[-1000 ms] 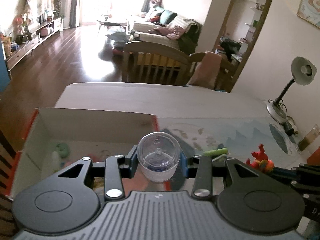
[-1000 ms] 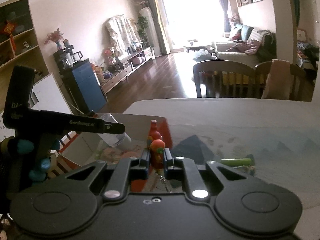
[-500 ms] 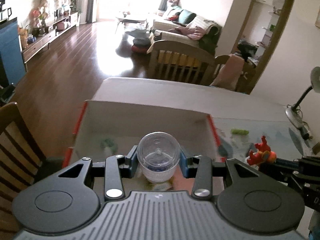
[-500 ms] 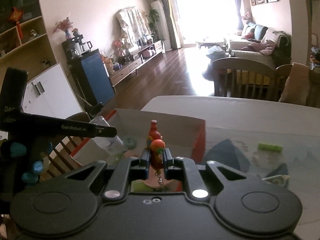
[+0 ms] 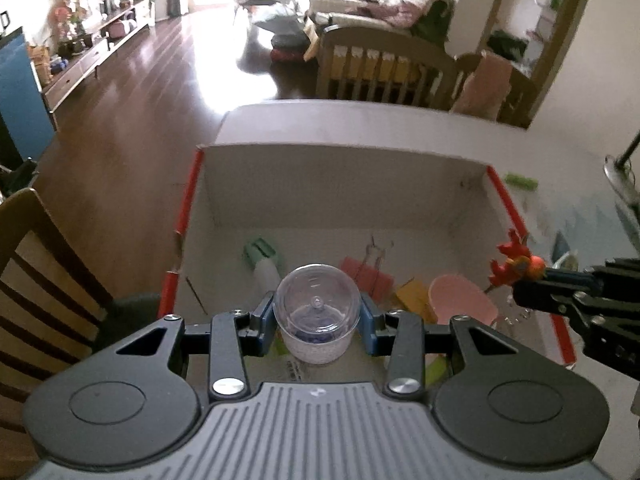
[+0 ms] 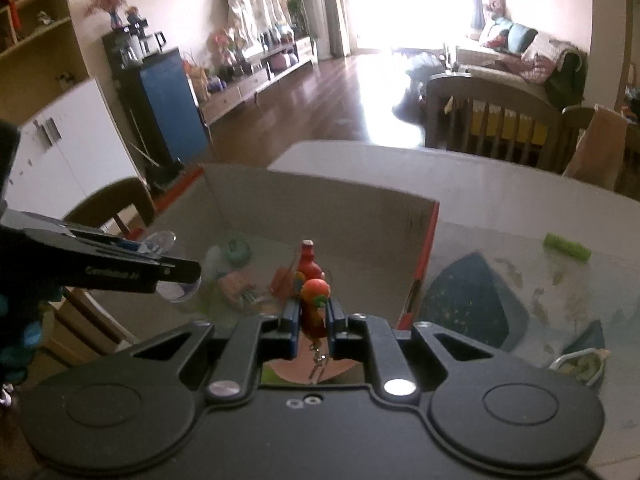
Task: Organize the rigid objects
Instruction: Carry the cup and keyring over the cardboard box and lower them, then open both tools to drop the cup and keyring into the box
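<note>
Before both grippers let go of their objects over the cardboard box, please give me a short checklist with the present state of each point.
1. Left gripper holds the clear plastic cup firmly between its pads: ok.
2. Right gripper is clamped on the red and orange toy figure: ok.
3. Cup is above the open cardboard box, inside its walls: ok.
4. Toy figure is inside the box's right red edge: cannot tell; in the left wrist view it sits right at that edge.
5. Free floor under the cup: cannot tell; a pale bottle with green cap and a pink bowl lie close by.
6. The two grippers are apart: ok.
</note>
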A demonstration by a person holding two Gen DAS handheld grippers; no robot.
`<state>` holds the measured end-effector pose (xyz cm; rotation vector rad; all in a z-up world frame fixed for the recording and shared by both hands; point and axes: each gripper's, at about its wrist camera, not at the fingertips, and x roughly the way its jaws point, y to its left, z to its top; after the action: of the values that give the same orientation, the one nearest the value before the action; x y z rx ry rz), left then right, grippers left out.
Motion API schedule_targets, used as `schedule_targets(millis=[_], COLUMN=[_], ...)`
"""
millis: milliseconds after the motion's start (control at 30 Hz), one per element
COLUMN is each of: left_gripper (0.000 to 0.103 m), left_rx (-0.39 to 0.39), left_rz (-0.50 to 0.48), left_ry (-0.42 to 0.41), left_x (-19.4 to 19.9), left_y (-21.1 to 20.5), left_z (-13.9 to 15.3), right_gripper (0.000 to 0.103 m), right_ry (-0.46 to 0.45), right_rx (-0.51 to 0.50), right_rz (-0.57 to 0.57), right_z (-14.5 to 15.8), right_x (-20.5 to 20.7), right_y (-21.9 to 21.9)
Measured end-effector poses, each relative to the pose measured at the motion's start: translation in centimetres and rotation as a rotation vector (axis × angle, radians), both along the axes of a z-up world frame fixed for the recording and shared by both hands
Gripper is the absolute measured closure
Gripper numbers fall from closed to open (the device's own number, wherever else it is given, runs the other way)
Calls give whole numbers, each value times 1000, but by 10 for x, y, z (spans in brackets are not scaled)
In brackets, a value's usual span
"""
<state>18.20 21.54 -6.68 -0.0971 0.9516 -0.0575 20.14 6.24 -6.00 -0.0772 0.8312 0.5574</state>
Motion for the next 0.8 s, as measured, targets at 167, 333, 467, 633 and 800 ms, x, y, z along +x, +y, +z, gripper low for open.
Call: schedule_targets(millis=[167,333,467,633,800], left_gripper=[62,63,62,62,61], left_rx=[18,29,41,57,72], left_rz=[-51,-80,-89,-86,-73], left_ry=[48,87,119,152,157], left_x=[6,7,8,6,0], left_y=[-8,-13,-17,-20,-25], left_z=[-20,-35,-45,-55,-55], right_gripper=[91,87,82,75,69], right_ry=[26,50,69,77,75], right_rx=[-48,-80,-72,-56,-17], right_rz=[12,29,40,50,47], right_z=[-17,-29,-32,-30,-23], right_x=[2,4,3,-1,-8], right_y=[11,17,15,11,3])
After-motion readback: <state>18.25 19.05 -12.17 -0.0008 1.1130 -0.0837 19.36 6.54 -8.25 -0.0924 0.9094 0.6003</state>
